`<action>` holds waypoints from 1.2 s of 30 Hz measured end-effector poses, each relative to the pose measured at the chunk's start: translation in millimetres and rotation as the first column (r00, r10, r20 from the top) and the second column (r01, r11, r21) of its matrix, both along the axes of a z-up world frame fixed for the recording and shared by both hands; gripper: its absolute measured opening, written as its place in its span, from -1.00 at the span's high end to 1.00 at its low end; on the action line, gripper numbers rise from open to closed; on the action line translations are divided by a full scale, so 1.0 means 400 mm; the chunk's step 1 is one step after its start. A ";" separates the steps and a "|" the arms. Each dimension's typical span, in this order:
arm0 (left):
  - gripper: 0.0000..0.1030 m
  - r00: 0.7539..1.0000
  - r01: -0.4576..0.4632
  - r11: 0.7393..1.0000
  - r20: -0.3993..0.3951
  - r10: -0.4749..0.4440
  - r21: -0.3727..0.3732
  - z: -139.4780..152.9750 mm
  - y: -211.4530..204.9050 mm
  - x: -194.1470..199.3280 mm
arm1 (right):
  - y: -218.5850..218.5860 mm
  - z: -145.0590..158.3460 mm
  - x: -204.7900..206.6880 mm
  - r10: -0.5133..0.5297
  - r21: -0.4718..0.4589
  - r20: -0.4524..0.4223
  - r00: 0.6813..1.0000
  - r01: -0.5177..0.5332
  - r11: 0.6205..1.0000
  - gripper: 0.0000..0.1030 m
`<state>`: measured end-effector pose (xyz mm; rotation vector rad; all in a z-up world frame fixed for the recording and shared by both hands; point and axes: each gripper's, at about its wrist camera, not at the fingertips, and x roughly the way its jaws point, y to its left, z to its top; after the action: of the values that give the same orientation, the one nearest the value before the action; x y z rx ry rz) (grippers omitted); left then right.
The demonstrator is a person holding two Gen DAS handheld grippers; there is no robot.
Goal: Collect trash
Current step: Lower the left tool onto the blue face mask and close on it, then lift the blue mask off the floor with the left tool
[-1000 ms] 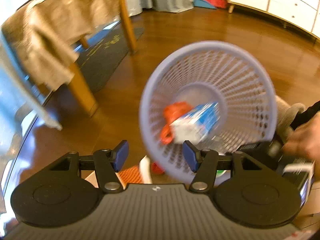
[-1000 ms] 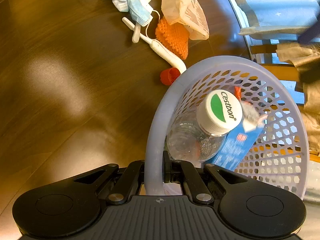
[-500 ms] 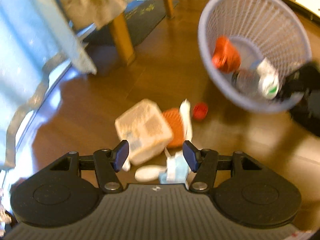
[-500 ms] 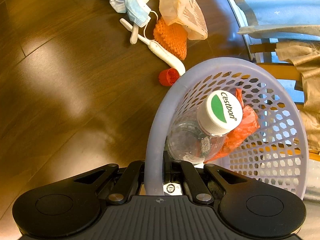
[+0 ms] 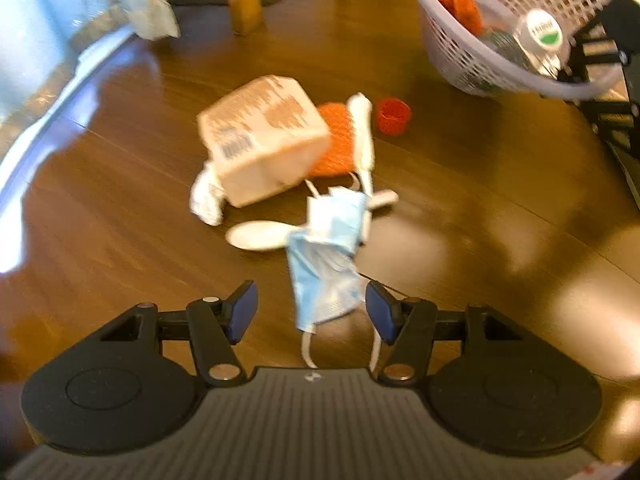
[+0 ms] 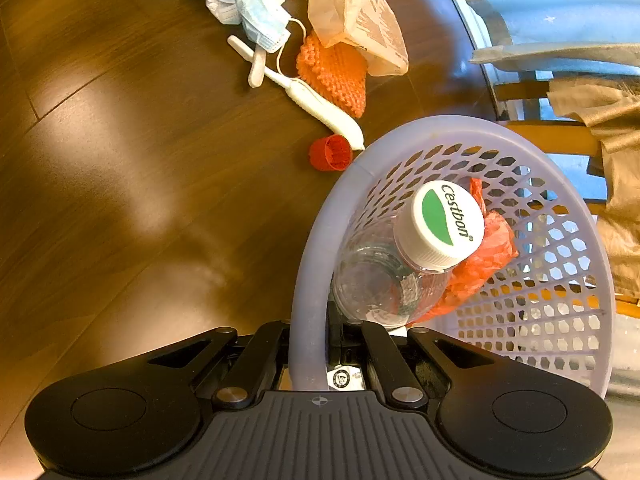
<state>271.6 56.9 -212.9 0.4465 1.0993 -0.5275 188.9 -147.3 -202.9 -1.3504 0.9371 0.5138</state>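
I note the basket (image 6: 540,216) hangs tilted from my right gripper (image 6: 310,344), jaws clamped on its rim; a bottle (image 6: 400,272) and orange wrapper (image 6: 488,256) lie inside. Remaining trash sits in one floor pile: the bag (image 5: 260,136), orange scrubber (image 5: 336,140), spoon (image 5: 260,235), red cap (image 5: 394,115). My left gripper (image 5: 311,310) hangs open, jaws wide apart, over the face mask (image 5: 328,256). I recommend descending squarely, pinching bunched fabric rather than ear loops, keeping the basket near.
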 end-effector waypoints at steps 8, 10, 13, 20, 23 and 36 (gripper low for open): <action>-0.07 1.000 0.023 1.000 0.013 -0.023 0.006 -0.080 -0.046 0.004 | -0.005 0.000 0.001 0.000 0.001 -0.001 1.000 0.000 1.000 1.00; -0.07 1.000 0.026 0.999 0.016 -0.027 0.020 -0.098 -0.050 0.015 | -0.005 -0.001 0.001 0.000 0.001 -0.001 1.000 0.000 1.000 1.00; -0.05 1.000 0.028 0.999 0.002 -0.028 0.036 -0.128 -0.050 0.030 | -0.006 -0.001 0.002 -0.003 0.002 -0.001 1.000 0.003 1.000 1.00; 0.17 1.000 -0.006 0.998 -0.028 0.008 0.064 -0.170 -0.026 0.045 | -0.006 -0.003 0.011 -0.011 0.008 0.003 1.000 0.011 1.000 1.00; 0.33 0.999 -0.015 0.998 -0.036 0.018 0.065 -0.174 -0.014 0.047 | -0.005 -0.004 0.011 -0.011 0.009 0.003 1.000 0.011 1.000 1.00; 1.00 0.999 -0.008 0.999 -0.039 0.009 0.044 -0.163 -0.008 0.041 | -0.007 -0.004 0.012 -0.009 0.009 0.004 1.000 0.009 1.000 1.00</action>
<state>287.8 53.5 -278.3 0.4713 1.1515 -0.5071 193.7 -150.1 -204.6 -1.3383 0.9364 0.5081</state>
